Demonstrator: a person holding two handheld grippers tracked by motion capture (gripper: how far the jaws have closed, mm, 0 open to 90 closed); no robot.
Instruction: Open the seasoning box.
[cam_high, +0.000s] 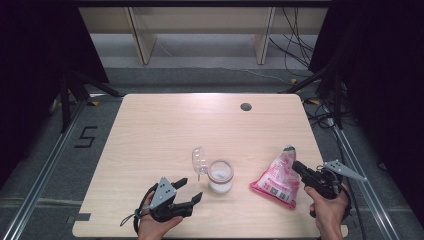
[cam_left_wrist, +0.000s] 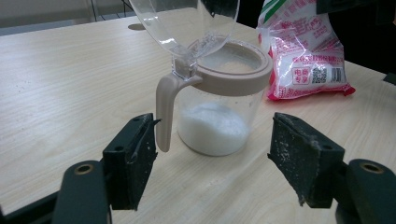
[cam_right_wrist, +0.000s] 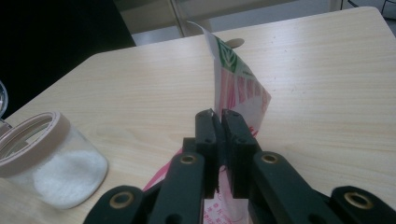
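Pink sugar bag (cam_high: 278, 180) is pinched by the closed right gripper (cam_right_wrist: 217, 114); left gripper (cam_left_wrist: 212, 154), wide open and empty, faces the open-lidded jar (cam_left_wrist: 215, 112). Lifting and pouring likely follow.

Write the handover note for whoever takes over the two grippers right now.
Left gripper: open, jaws either side of the jar without touching it.
Right gripper: shut on the pink bag, pinching its film.
Jar sits mid-table, clear lid flipped up, some white granules inside. Bag lies on the table to the jar's right, top up.
Done: lid open, bag gripped.
Left, probably: steady the jar, lift the bag, pour, close the lid.
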